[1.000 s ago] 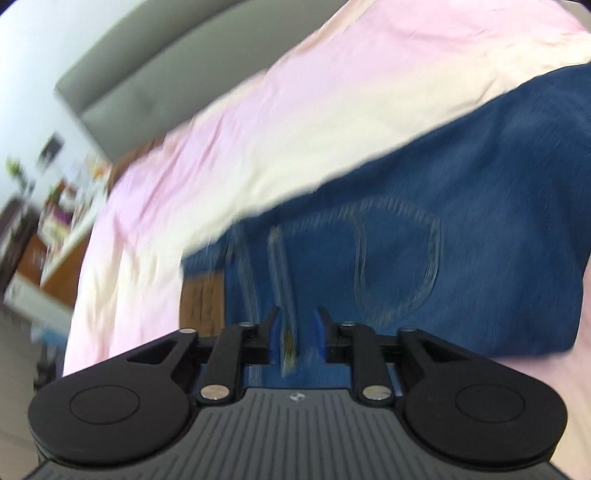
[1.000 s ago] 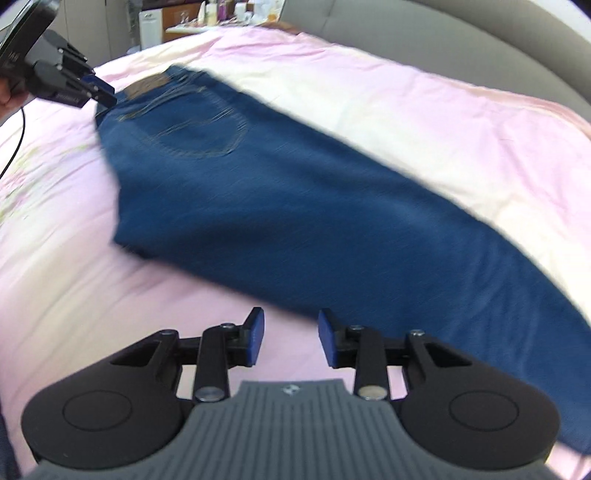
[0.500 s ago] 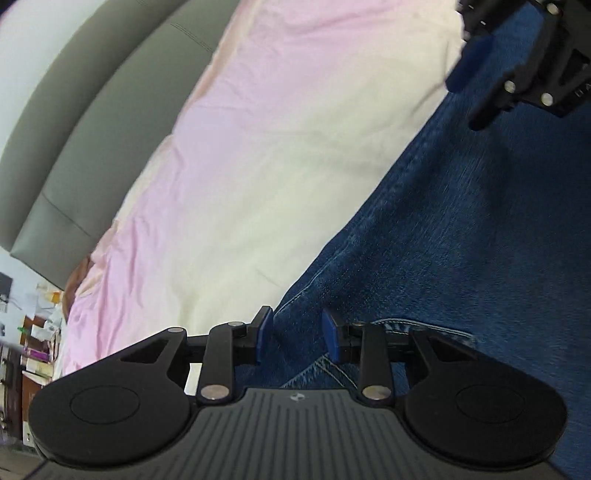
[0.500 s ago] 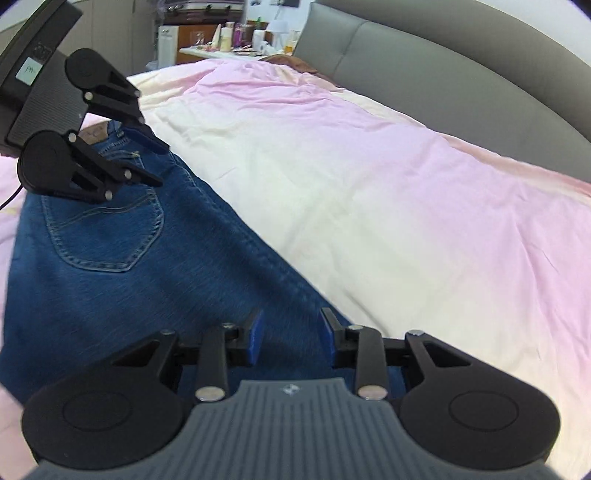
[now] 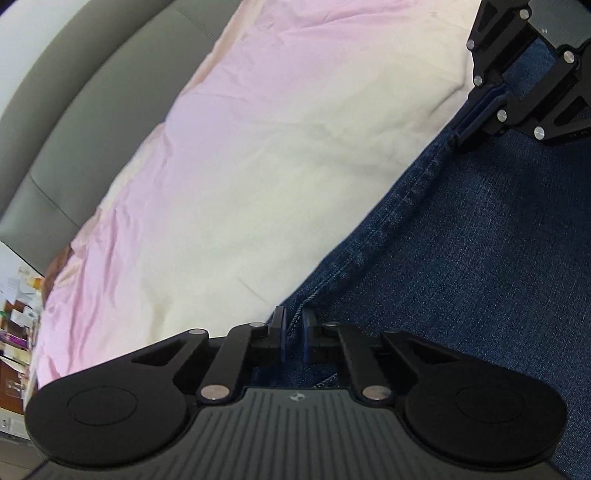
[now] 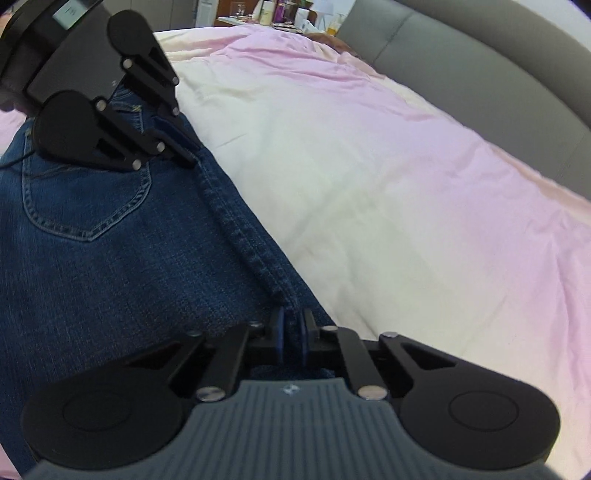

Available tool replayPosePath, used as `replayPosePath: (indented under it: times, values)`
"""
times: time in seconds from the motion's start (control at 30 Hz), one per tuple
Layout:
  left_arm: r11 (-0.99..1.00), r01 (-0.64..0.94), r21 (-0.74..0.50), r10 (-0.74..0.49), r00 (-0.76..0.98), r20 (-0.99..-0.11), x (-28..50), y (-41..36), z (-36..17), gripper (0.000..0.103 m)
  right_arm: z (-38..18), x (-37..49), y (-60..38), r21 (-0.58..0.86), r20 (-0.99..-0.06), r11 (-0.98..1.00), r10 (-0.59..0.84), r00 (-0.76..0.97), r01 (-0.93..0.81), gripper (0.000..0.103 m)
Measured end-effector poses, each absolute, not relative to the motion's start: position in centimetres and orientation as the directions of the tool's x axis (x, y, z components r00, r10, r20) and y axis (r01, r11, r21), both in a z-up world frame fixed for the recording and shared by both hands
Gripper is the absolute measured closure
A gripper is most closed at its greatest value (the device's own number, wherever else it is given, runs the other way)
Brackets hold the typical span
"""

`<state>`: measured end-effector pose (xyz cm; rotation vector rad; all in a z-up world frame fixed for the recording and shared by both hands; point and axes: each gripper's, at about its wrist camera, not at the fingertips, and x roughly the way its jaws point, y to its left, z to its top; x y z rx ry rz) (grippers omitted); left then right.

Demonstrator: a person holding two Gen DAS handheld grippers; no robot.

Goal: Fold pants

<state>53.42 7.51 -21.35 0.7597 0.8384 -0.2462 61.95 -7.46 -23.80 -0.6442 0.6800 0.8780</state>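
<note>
Dark blue jeans [image 5: 480, 258] lie flat on a pink and cream bedsheet [image 5: 258, 147], back pocket [image 6: 81, 206] up. My left gripper [image 5: 293, 332] is shut on the jeans' far side seam near the pocket end. My right gripper [image 6: 293, 332] is shut on the same seam [image 6: 243, 243] further along the leg. Each gripper shows in the other's view: the right one [image 5: 476, 118] at the upper right of the left wrist view, the left one [image 6: 177, 147] at the upper left of the right wrist view.
A grey padded headboard [image 6: 498, 55] runs along the far side of the bed. A cluttered desk with bottles [image 6: 273, 14] stands past the bed's end, and shelves [image 5: 18, 314] show at the left. The sheet [image 6: 406, 184] stretches beyond the seam.
Both grippers have come down onto the far edge of the jeans and closed on the side seam; half a second ago both were open just above the fabric.
</note>
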Motion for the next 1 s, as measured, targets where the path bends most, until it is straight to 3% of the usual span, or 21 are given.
replayPosePath:
  times: [0.1,0.27,0.3,0.4,0.43,0.6,0.8,1.0]
  values:
    - [0.757,0.424,0.496,0.098,0.677,-0.729,54.2,7.8,-20.7,0.096,-23.0,61.6,-7.4,-0.265,-0.706,0.526,0.465,0.534,-0.808,0.103]
    - [0.732,0.395,0.555,0.169,0.683,-0.710,54.4,6.3,-22.5,0.091,-24.6,63.0,-5.8,-0.247,-0.756,0.584,0.383,0.531,-0.773,0.099]
    - [0.728,0.384,0.568,0.183,0.689,-0.701,54.1,6.2,-22.4,0.086,-24.8,63.0,-5.6,-0.251,-0.758,0.600,0.366,0.539,-0.760,0.096]
    - [0.738,0.349,0.578,0.196,0.708,-0.679,52.9,6.4,-21.1,0.067,-23.9,62.6,-6.0,-0.225,-0.745,0.633,0.378,0.550,-0.740,0.068]
    - [0.751,0.329,0.572,0.198,0.714,-0.672,52.4,6.5,-20.4,0.064,-23.4,62.3,-6.5,-0.209,-0.740,0.642,0.389,0.549,-0.737,0.066]
    - [0.833,0.324,0.448,0.122,0.682,-0.721,48.1,6.3,-16.6,0.064,-20.8,59.7,-10.4,-0.129,-0.745,0.705,0.395,0.538,-0.697,0.065]
    - [0.852,0.423,0.308,-0.057,0.660,-0.749,39.5,2.3,-13.6,0.068,-18.6,53.6,-17.2,-0.030,-0.743,0.742,0.431,0.511,-0.669,0.066]
    - [0.791,0.565,0.234,-0.182,0.583,-0.792,32.3,-3.8,-15.5,0.081,-19.4,45.4,-21.5,-0.041,-0.745,0.729,0.433,0.507,-0.683,0.084]
